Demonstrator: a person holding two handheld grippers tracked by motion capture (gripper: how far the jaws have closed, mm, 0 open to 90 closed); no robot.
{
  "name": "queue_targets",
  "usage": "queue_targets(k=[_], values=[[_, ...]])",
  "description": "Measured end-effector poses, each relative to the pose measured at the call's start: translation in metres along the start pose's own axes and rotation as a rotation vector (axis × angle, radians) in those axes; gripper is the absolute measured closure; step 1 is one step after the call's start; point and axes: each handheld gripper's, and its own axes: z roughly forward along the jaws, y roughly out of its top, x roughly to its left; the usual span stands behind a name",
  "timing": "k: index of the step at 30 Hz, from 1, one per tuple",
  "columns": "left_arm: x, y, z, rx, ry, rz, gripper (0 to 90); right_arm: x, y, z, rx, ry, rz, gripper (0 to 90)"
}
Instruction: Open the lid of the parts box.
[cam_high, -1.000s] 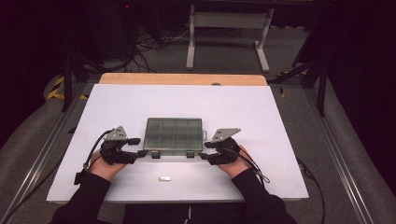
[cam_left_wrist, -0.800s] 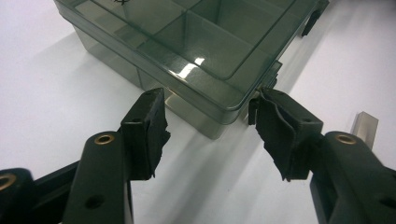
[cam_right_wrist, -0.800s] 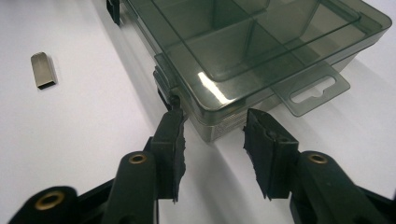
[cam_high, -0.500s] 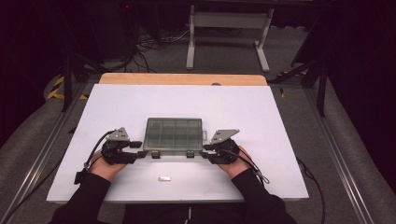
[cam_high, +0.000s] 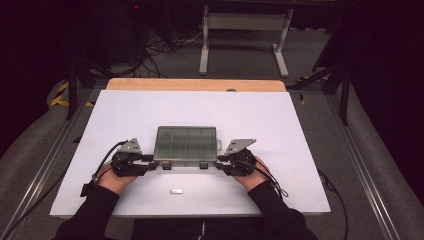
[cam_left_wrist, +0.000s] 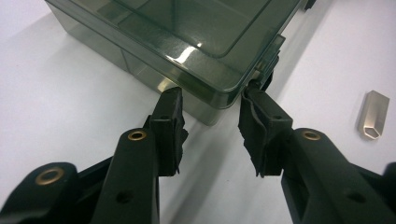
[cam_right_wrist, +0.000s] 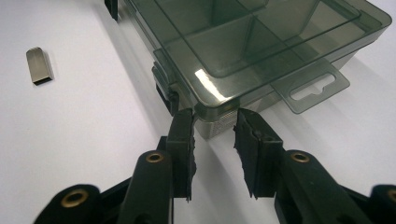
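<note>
Table (cam_high: 150, 115): big, white, flat.
Box (cam_high: 186, 143): see-through grey, lid shut, near the table's front edge, between both grippers.
Left gripper (cam_left_wrist: 212, 114): jaws apart around the box's corner.
Right gripper (cam_right_wrist: 214, 123): jaws apart at the other corner.
Metal piece (cam_high: 176, 191): small, lying in front of the box.

a white table (cam_high: 280, 120) carries a smoky compartment box (cam_high: 186, 143) and a small, probably metal piece (cam_high: 176, 191).

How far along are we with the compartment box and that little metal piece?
Done: both grippers are at the box's near corners, left gripper and right gripper open around them. In hand: neither has clamped. Left: the lid looks closed, and the metal piece lies untouched on the table.
</note>
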Motion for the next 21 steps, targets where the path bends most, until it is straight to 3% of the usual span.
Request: queue_targets(k=[21], values=[[-0.0019, 0.0000, 0.0004, 0.006, 0.019, 0.014, 63.5, 0.0003, 0.0006, -0.0015, -0.016, 0.003, 0.004, 71.4]])
